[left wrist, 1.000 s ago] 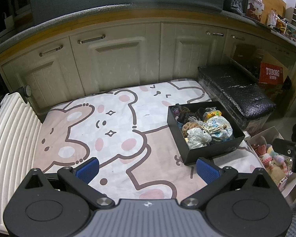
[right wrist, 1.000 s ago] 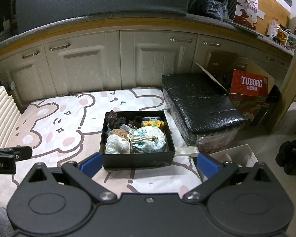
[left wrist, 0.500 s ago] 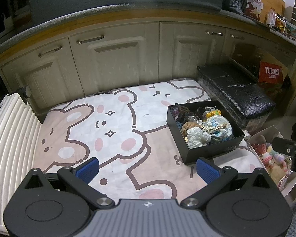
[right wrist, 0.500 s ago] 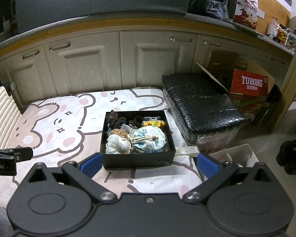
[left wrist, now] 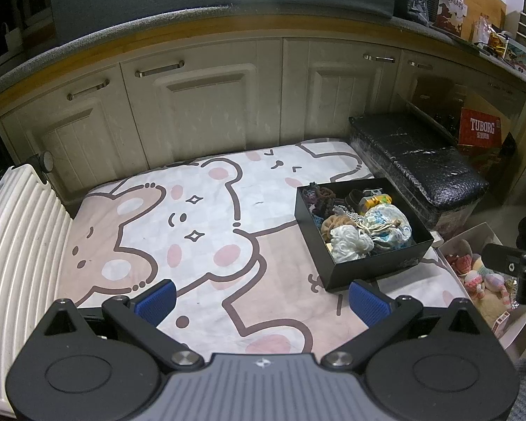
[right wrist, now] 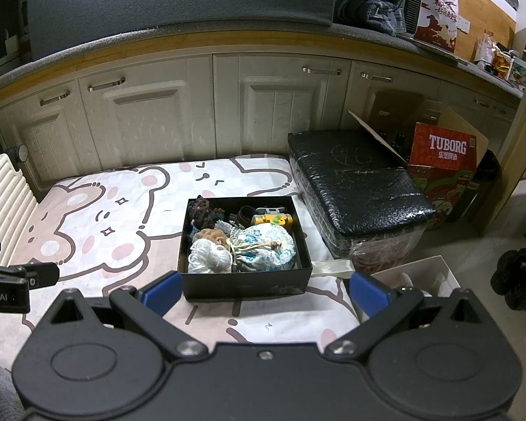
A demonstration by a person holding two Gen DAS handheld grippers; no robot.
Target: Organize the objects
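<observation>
Left gripper [left wrist: 261,296]: hovering spread wide, empty, over the mat [left wrist: 200,224].
Right gripper [right wrist: 263,291]: hanging spread wide, empty, just before the black box [right wrist: 245,286].
Box contents: pouch [right wrist: 263,247], white yarn [right wrist: 207,258], yellow toy [right wrist: 275,219] lying piled together.
Risk: cords and yarn likely snagging, dragging neighbours out; light box possibly sliding.
Surface: soft bear-print mat, probably giving under pressure.
Room: cabinets [right wrist: 140,122] standing behind; wrapped bundle [right wrist: 354,189] lying just beside the mat.

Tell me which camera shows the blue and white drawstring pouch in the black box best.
The right wrist view: the pouch sits near the middle, seen squarely, with its cord visible. The left wrist view shows the pouch too, but off to the right, at an angle inside the black box.
</observation>
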